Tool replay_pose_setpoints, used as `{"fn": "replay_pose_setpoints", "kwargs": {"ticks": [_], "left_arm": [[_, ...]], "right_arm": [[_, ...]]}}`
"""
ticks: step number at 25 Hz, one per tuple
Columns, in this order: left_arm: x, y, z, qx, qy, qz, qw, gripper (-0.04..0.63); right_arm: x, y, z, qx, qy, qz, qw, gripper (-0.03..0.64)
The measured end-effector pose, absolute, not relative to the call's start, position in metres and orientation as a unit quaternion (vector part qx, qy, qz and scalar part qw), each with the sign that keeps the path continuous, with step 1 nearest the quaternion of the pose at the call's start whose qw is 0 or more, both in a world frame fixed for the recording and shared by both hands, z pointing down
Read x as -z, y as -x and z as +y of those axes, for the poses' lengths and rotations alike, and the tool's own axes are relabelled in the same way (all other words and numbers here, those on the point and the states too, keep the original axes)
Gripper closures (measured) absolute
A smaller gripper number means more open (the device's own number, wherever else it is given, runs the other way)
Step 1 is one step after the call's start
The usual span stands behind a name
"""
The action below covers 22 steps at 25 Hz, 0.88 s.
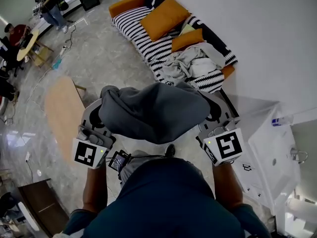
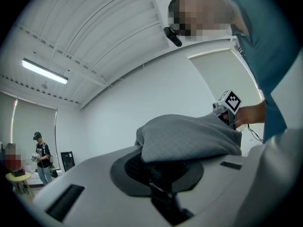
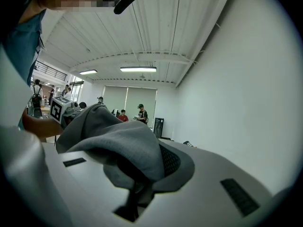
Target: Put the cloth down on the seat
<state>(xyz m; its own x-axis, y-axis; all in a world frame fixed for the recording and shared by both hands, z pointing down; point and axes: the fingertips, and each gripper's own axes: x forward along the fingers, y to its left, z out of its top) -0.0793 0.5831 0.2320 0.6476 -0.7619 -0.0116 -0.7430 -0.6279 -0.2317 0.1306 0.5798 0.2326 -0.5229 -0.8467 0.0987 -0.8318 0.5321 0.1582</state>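
A grey cloth [image 1: 156,112] hangs stretched between my two grippers at chest height, above the floor. My left gripper [image 1: 101,109] is shut on its left edge and my right gripper [image 1: 217,114] on its right edge; the cloth hides both pairs of jaws. In the left gripper view the cloth [image 2: 189,137] bunches over the shut left gripper [image 2: 158,176]. In the right gripper view the cloth [image 3: 113,141] drapes over the shut right gripper [image 3: 136,181]. The sofa seat [image 1: 141,36], striped black and white, lies ahead beyond the cloth.
Orange cushions [image 1: 165,18] and a heap of pale clothes [image 1: 193,66] lie on the sofa. A wooden table [image 1: 62,113] stands at the left, a white unit [image 1: 270,150] at the right by the wall. People [image 1: 47,4] stand far off at the top left.
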Motion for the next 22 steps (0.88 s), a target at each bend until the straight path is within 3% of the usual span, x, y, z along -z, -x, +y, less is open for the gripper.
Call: {"fn": "replay_pose_setpoints", "kwargs": {"ticks": [10, 22], "left_arm": [[-0.233, 0.074, 0.546, 0.051, 0.899, 0.421, 0.106, 0.546], [-0.228, 0.134, 0.481, 0.028, 0.916, 0.385, 0.113, 0.546]], "right_arm": [[-0.235, -0.135, 0.538, 0.039, -0.48, -0.873, 0.077, 0.577], [-0.226, -0.076, 0.483, 0.047, -0.518, -0.85, 0.086, 0.577]]}}
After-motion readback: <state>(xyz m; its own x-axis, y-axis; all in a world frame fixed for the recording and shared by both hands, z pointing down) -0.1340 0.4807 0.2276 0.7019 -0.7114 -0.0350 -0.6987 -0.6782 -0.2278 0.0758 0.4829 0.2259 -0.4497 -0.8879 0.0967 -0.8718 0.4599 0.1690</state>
